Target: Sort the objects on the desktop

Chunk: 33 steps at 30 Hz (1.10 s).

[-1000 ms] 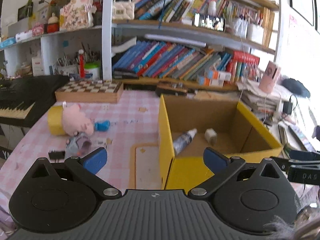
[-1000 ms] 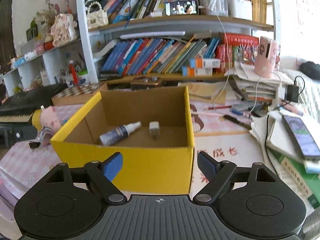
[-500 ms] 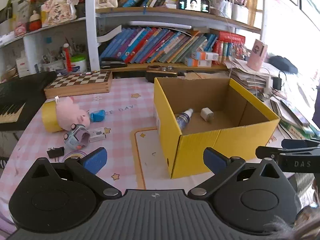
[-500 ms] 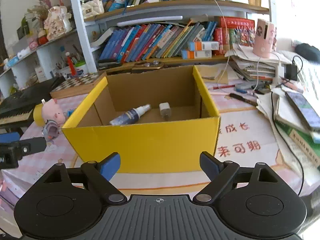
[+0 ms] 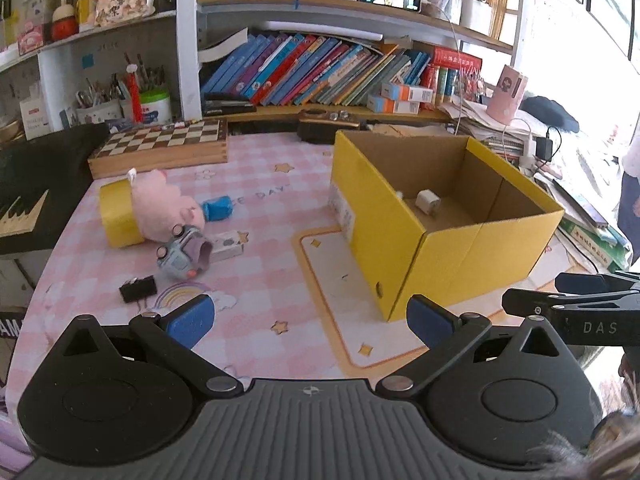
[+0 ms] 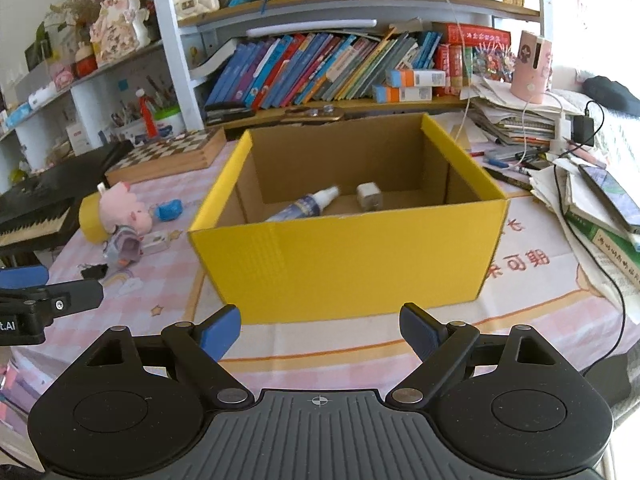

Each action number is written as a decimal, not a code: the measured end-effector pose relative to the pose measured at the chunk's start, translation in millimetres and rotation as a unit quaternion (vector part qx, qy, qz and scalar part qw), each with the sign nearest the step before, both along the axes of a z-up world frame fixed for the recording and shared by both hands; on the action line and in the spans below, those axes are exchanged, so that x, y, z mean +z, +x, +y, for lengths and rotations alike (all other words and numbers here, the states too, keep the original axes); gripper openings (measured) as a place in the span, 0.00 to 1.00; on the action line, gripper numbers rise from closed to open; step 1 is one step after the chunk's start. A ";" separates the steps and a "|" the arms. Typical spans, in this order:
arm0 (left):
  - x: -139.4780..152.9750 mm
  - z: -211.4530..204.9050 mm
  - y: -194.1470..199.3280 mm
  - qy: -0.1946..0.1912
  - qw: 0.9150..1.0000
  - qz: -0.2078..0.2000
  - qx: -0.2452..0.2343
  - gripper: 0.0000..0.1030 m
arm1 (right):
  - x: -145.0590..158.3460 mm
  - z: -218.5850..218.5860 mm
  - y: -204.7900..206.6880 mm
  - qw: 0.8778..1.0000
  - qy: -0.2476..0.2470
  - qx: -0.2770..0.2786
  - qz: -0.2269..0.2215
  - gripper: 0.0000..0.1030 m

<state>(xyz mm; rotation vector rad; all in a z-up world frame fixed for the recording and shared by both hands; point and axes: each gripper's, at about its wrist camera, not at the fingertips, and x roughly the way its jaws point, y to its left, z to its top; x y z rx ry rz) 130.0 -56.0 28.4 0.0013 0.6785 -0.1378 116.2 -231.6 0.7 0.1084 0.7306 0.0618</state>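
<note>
Yellow box (image 6: 352, 256) open-topped, reachable from above; toy cluster (image 5: 168, 220) crowds left side

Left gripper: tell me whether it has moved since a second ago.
Yes. The left gripper has pulled back from the yellow box, which now looks smaller and farther off.

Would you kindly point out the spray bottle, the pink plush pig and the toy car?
spray bottle (image 6: 305, 207), right wrist view, on its blue body.
pink plush pig (image 5: 160, 206), left wrist view, on its body.
toy car (image 5: 180, 254), left wrist view, on its roof.
</note>
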 end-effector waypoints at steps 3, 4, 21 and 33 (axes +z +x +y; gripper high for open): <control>-3.7 13.7 -2.2 -0.006 1.000 0.009 -0.002 1.00 | -2.6 13.6 -0.9 1.000 -0.003 0.003 0.011 0.86; -5.1 18.7 -3.0 -0.009 1.000 0.012 -0.002 1.00 | -3.6 17.7 -1.3 1.000 -0.004 0.004 0.014 0.86; -19.4 91.8 -10.8 -0.024 0.999 0.037 0.014 1.00 | -11.9 97.6 0.5 0.998 -0.022 0.044 0.036 0.86; -21.4 147.3 -9.5 -0.014 0.999 0.033 0.041 1.00 | -21.1 152.9 16.7 0.996 -0.014 0.077 0.038 0.86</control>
